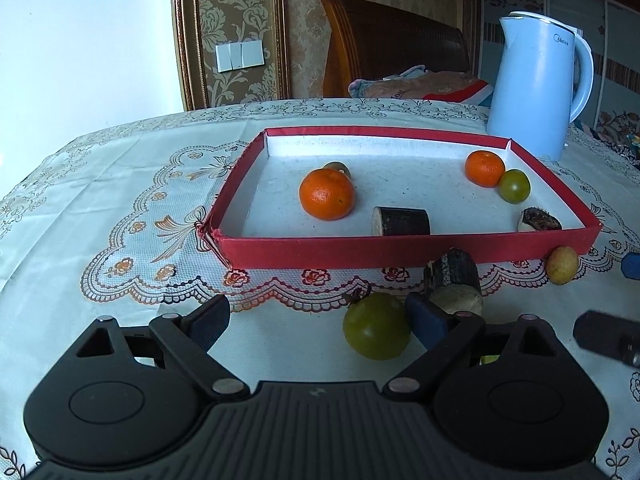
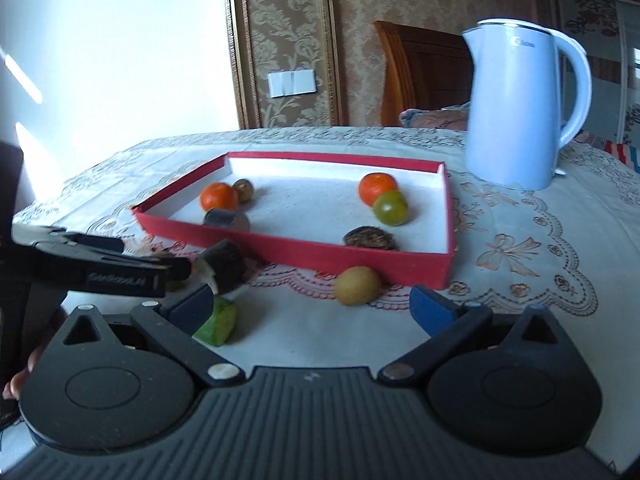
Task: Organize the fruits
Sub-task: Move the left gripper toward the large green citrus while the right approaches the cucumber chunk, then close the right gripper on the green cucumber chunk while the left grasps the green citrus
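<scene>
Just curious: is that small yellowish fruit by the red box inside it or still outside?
Outside. The yellowish fruit lies on the tablecloth against the red box's near outer wall.

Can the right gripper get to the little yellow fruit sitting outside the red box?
Probably yes. The right gripper is open and the yellow fruit lies just ahead between its fingers' line, on bare tablecloth. Only the red box wall right behind it crowds the approach.
</scene>
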Demonstrator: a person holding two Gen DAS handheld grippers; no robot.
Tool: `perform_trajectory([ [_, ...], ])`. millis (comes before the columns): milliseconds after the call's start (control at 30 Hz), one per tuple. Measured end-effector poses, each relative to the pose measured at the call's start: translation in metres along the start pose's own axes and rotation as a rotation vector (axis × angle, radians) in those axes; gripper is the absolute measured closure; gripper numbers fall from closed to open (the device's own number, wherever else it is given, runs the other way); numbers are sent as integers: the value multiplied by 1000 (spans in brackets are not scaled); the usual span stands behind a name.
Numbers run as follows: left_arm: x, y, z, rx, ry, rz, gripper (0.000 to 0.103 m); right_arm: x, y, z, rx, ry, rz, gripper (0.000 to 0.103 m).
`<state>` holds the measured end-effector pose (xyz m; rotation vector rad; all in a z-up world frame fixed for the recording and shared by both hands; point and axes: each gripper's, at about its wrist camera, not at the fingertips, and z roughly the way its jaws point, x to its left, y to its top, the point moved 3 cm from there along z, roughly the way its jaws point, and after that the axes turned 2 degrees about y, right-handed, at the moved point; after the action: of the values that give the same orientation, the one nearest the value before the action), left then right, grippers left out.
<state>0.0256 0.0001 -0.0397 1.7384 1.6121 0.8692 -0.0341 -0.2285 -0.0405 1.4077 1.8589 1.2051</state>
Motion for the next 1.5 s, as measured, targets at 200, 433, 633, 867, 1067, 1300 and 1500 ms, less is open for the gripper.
perform_trajectory([
  [200, 5, -1, 6, 41, 8, -32, 8, 27, -2, 7, 25, 17, -93, 1],
  [433, 7, 0, 7, 43, 25, -42, 8, 37, 0, 18, 69, 47, -114, 14],
  [633, 6, 0, 7, 44, 29, -37, 8, 43, 0, 29, 106, 82, -134, 37],
  [867, 7, 0, 7, 45, 28, -38, 8, 55, -3, 30, 121, 130, -178, 67],
  [1067, 7, 0, 7, 41, 24, -39, 9, 49, -2, 29, 109, 112, -153, 67],
  [1300, 5, 0, 7, 41, 22, -28, 9, 36, 1, 32, 109, 94, -76, 67],
  [1500, 4, 0, 7, 42, 19, -21, 10, 37, 0, 33, 109, 88, -84, 67],
])
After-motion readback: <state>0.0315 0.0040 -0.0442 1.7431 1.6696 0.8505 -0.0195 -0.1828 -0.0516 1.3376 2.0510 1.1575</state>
